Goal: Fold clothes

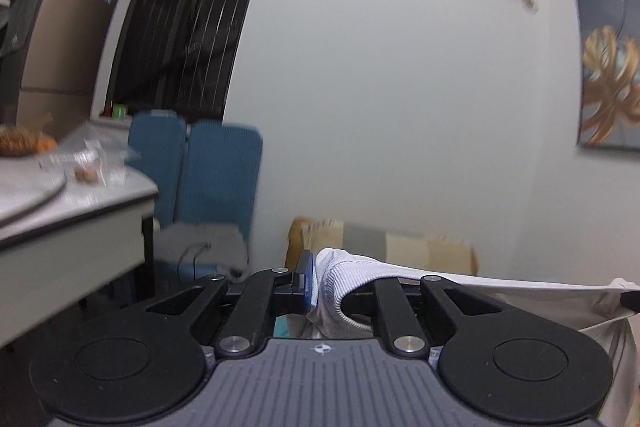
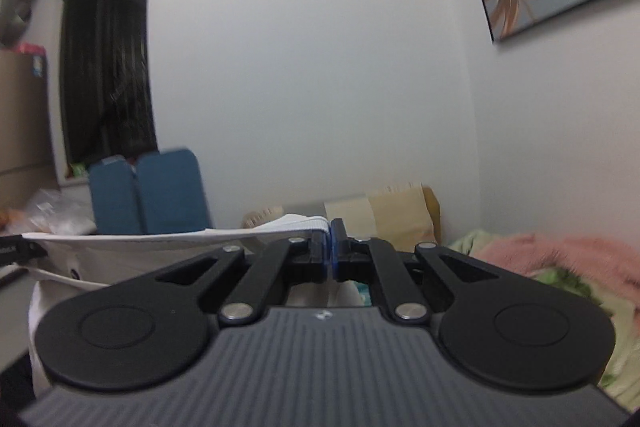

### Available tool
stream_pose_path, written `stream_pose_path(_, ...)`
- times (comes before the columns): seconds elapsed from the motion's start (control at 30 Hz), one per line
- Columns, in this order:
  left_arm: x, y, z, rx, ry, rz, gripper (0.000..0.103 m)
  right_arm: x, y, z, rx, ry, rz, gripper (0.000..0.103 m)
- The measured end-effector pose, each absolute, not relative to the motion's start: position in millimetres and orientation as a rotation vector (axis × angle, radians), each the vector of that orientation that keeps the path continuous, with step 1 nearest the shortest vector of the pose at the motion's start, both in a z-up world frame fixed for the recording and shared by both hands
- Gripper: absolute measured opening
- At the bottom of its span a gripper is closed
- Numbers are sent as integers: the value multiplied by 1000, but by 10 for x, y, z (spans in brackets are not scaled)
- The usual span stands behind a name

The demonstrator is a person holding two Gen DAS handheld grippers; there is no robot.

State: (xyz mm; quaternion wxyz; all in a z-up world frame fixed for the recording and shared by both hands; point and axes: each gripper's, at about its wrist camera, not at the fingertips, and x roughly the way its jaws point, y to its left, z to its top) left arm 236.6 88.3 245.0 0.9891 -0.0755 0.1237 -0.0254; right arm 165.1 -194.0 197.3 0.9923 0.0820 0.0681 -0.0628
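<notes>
both grippers pinch the white garment (image 1: 460,281) by its top edge, left gripper (image 1: 320,281) clamped on a ribbed corner, right gripper (image 2: 331,247) closed tight on the other, stretching it taut in the air, likely to straighten it for folding.

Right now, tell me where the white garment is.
The white garment hangs stretched between the left gripper and right gripper, before the white wall.

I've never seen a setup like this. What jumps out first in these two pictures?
A white garment stretched taut in mid-air between the two grippers, the left gripper pinching its ribbed edge and the right gripper shut on the other end. Behind it, a gold-leaf painting hangs high on the right wall.
</notes>
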Motion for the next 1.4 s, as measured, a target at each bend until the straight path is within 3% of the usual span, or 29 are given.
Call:
stream_pose_path(0.23,4017,733,540,-110,436,-13,14,3332,-2042,393,155,333,-165,5)
stream_pose_path(0.43,5031,664,-948,-73,560,7,14,4263,-2064,-876,131,476,-168,5)
stream_pose_path(0.53,5361,647,-1449,-49,609,16,21,4583,-2151,-1274,173,522,-151,5)
stream_pose_path(0.6,5532,663,-1649,-33,642,24,36,4676,-2215,-1420,225,550,-126,8)
stream_pose_path(0.63,5591,686,-1683,-42,662,19,40,4719,-2241,-1479,247,566,-110,9)
stream_pose_path(0.67,5638,714,-1687,-59,685,10,51,4750,-2252,-1500,261,590,-90,15)
stream_pose_path(0.7,5684,743,-1692,-76,708,0,67,4773,-2259,-1518,274,611,-67,33)
stream_pose_path(0.73,5707,788,-1667,-87,733,-10,75,4779,-2254,-1523,287,626,-42,43)
stream_pose_path(0.77,5716,842,-1627,-95,760,-21,85,4770,-2245,-1518,298,634,-18,63)
stream_pose_path(0.8,5685,890,-1563,-95,771,-20,88,4728,-2226,-1484,300,627,3,73)
stream_pose_path(0.9,5498,1003,-1379,-74,781,-44,101,4551,-2142,-1346,285,626,40,78)
stream_pose_path(1.4,2852,1374,-277,-116,664,-100,102,2207,-1797,-189,240,534,59,78)
